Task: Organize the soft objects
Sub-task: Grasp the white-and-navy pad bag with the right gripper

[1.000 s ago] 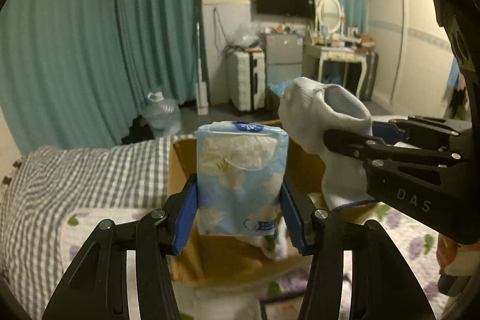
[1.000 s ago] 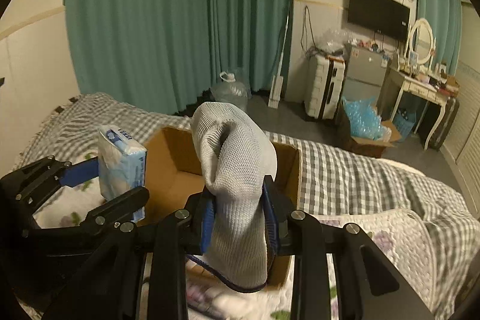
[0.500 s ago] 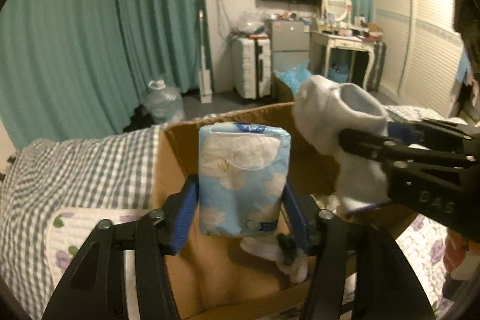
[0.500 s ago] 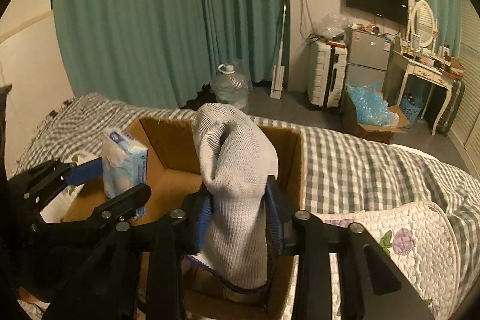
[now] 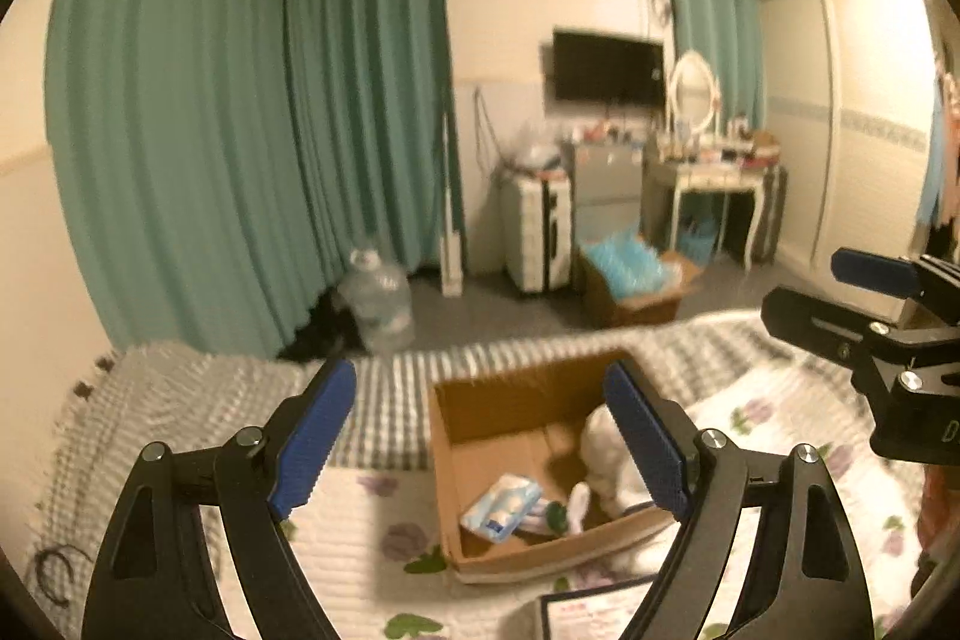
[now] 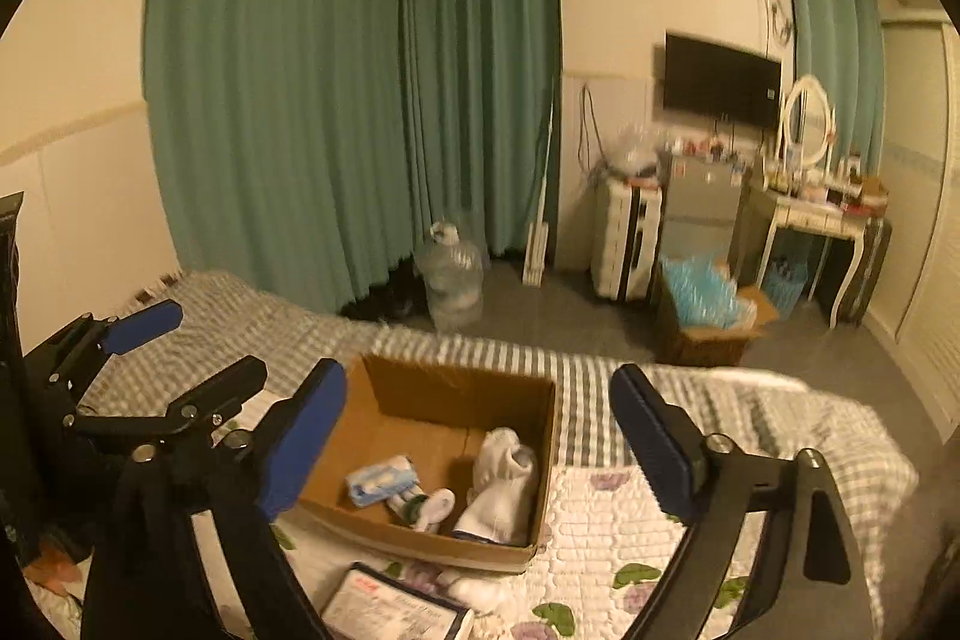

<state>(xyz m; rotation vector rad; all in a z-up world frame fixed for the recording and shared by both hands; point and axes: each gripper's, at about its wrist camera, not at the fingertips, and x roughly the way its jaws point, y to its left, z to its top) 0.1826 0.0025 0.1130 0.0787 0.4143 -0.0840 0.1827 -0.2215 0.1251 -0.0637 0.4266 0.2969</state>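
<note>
An open cardboard box (image 6: 543, 436) (image 5: 447, 466) sits on the bed. Inside lie a blue tissue pack (image 6: 381, 478) (image 5: 501, 505) and a white sock (image 6: 501, 484) (image 5: 600, 454), with other small soft items (image 6: 423, 511) between them. My left gripper (image 5: 489, 439) is open and empty, raised above the box. My right gripper (image 6: 477, 433) is also open and empty above the box. Each gripper shows in the other's view, the left (image 6: 174, 346) and the right (image 5: 840, 286).
The bed has a floral quilt (image 6: 606, 538) and a grey checked blanket (image 6: 720, 418). A framed card (image 6: 396, 610) and a white soft item (image 6: 480, 589) lie in front of the box. Beyond the bed are a water jug (image 6: 450, 280), a suitcase, a floor box and a dressing table.
Both grippers opened and let go: the tissue pack and the sock dropped into the box. Both grippers pulled up and back from the box.
</note>
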